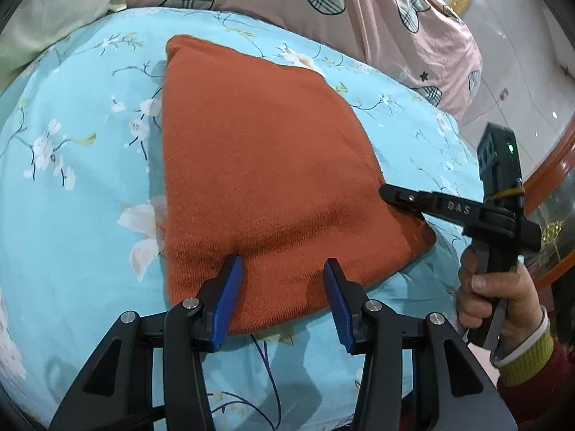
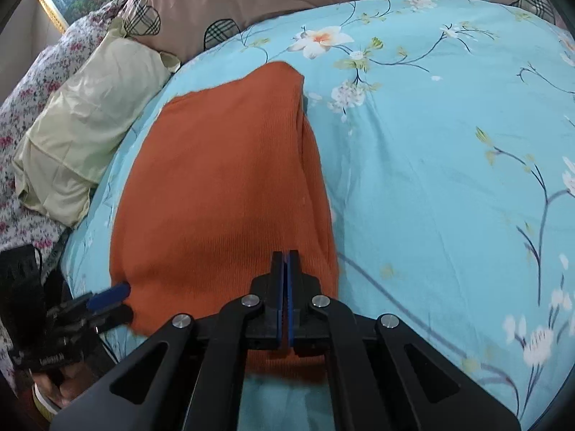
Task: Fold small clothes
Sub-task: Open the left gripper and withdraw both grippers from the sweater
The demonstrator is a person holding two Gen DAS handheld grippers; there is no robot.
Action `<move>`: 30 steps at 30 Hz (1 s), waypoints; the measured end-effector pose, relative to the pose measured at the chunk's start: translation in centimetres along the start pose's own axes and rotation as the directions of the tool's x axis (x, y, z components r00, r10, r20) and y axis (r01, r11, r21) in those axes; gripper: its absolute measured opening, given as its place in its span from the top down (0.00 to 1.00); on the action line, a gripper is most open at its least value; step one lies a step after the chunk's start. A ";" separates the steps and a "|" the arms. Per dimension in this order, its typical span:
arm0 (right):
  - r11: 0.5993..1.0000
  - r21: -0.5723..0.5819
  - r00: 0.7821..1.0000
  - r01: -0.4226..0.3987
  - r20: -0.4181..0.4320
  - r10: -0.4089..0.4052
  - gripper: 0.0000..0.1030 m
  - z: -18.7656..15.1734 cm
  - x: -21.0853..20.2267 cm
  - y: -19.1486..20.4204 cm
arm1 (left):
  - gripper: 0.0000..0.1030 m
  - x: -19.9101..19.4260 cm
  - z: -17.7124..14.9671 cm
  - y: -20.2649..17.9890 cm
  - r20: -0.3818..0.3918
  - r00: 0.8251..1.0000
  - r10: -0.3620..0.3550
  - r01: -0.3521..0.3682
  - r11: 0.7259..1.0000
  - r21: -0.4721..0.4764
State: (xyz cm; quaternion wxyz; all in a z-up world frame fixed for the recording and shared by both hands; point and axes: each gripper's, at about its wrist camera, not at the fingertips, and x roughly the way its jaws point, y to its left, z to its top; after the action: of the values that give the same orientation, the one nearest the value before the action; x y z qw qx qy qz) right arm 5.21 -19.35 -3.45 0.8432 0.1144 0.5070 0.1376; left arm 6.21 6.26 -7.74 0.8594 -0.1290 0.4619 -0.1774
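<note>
An orange knit garment [image 1: 258, 165] lies folded flat on the light blue floral bedsheet [image 1: 79, 194]; it also shows in the right wrist view [image 2: 219, 194]. My left gripper [image 1: 284, 265] is open, its blue pads [image 1: 230, 287] spread over the garment's near edge, holding nothing. It also shows at the garment's left edge in the right wrist view [image 2: 120, 300]. My right gripper [image 2: 286, 255] has its jaws pressed together over the garment's near edge. In the left wrist view its tip [image 1: 390, 194] touches the garment's right edge. Whether cloth is pinched between the pads is hidden.
A pink quilt with plaid hearts [image 1: 359, 7] is bunched along the far side of the bed. A pale yellow pillow [image 2: 90, 115] and a floral cover [image 2: 21, 115] lie at the left. A wooden cabinet [image 1: 553, 194] stands at the right.
</note>
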 end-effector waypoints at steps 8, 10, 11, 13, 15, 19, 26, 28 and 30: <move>0.998 -0.017 0.998 0.064 -0.023 -0.064 0.96 -2.7 -3.4 0.1 | 0.54 -1.1 -0.7 -0.4 -0.001 1.000 0.029 -0.029 0.999 -0.026; 0.997 -0.016 0.997 0.075 -0.026 -0.075 0.92 -3.1 -4.4 0.0 | 0.51 -2.2 -1.2 -0.6 0.012 0.998 0.055 -0.055 0.998 -0.026; 0.997 -0.011 0.997 0.073 -0.022 -0.073 0.84 -3.3 -4.9 0.1 | 0.47 -2.4 -1.3 -1.0 0.017 0.997 0.071 -0.071 0.997 -0.023; 0.998 -0.012 0.998 0.069 0.007 -0.069 0.58 -3.9 -6.2 0.4 | 0.30 -3.4 -2.0 -1.2 0.033 0.990 0.134 -0.134 0.991 -0.018; 0.996 -0.036 0.995 0.084 0.048 -0.082 0.44 -4.4 -7.5 1.0 | 0.22 -4.2 -2.5 -1.5 0.048 0.983 0.177 -0.176 0.984 -0.022; 0.994 -0.076 0.996 0.073 0.062 -0.069 0.37 -5.4 -8.8 2.2 | 0.20 -5.6 -3.3 -1.4 0.057 0.968 0.243 -0.242 0.970 -0.031; 0.985 -0.161 0.998 0.065 0.022 -0.062 0.20 -7.5 -8.6 3.7 | 0.15 -6.8 -5.2 -2.4 0.059 0.931 0.361 -0.364 0.930 0.051; 0.982 -0.177 0.998 0.068 0.003 -0.068 0.18 -8.2 -8.3 3.8 | 0.14 -6.7 -6.0 -2.7 0.049 0.923 0.383 -0.386 0.919 0.086; 0.980 -0.189 0.998 0.066 -0.011 -0.069 0.17 -8.9 -8.2 4.0 | 0.13 -6.7 -6.7 -2.8 0.040 0.917 0.397 -0.399 0.911 0.104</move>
State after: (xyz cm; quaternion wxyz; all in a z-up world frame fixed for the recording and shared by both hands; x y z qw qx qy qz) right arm -6.79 -18.02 0.59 0.8499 0.0158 0.5027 0.1571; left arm -3.37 6.15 -5.24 0.8874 0.0136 0.4602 -0.0225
